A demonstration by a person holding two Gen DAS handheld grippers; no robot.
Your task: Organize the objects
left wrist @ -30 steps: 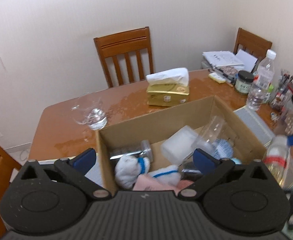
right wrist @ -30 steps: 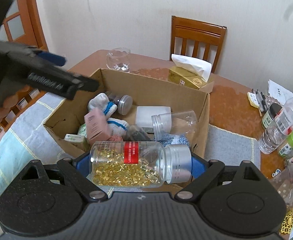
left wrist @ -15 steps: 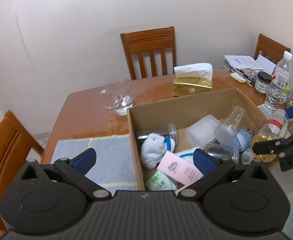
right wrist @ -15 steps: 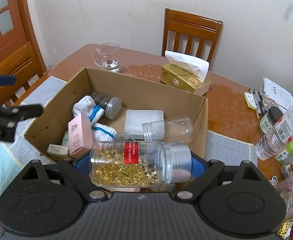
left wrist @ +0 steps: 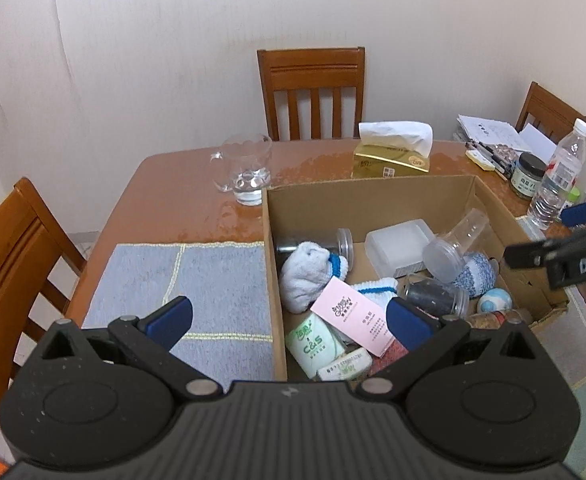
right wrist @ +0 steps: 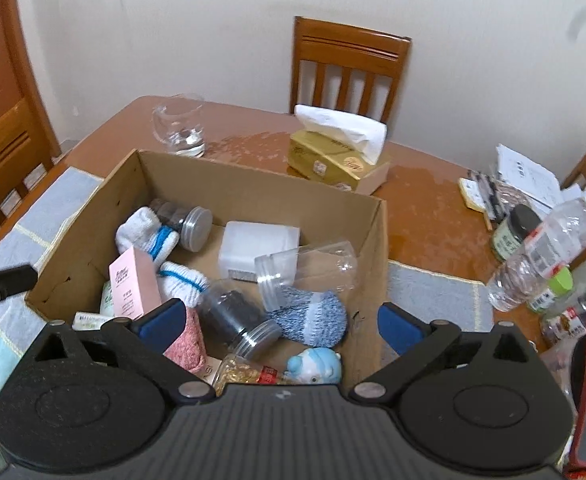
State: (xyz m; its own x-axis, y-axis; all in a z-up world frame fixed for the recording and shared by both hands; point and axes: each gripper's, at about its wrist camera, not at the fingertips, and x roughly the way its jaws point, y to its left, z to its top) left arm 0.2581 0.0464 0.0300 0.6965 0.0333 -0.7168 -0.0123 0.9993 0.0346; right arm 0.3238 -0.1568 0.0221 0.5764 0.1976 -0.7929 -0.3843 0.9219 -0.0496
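Right wrist view: right gripper (right wrist: 279, 322) has just been opening, nothing between its spread jaws, and the capsule bottle (right wrist: 249, 374) lies in the cardboard box (right wrist: 373, 248), near edge. Left gripper (left wrist: 289, 320) spread, empty.

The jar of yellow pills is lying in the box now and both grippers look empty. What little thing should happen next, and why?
Probably lift the right gripper up out of the box. Its jaws have just been opening, they stand wide with nothing between them, and the pill jar lies on the box floor below it beside the blue toy. The left gripper is open and empty too.
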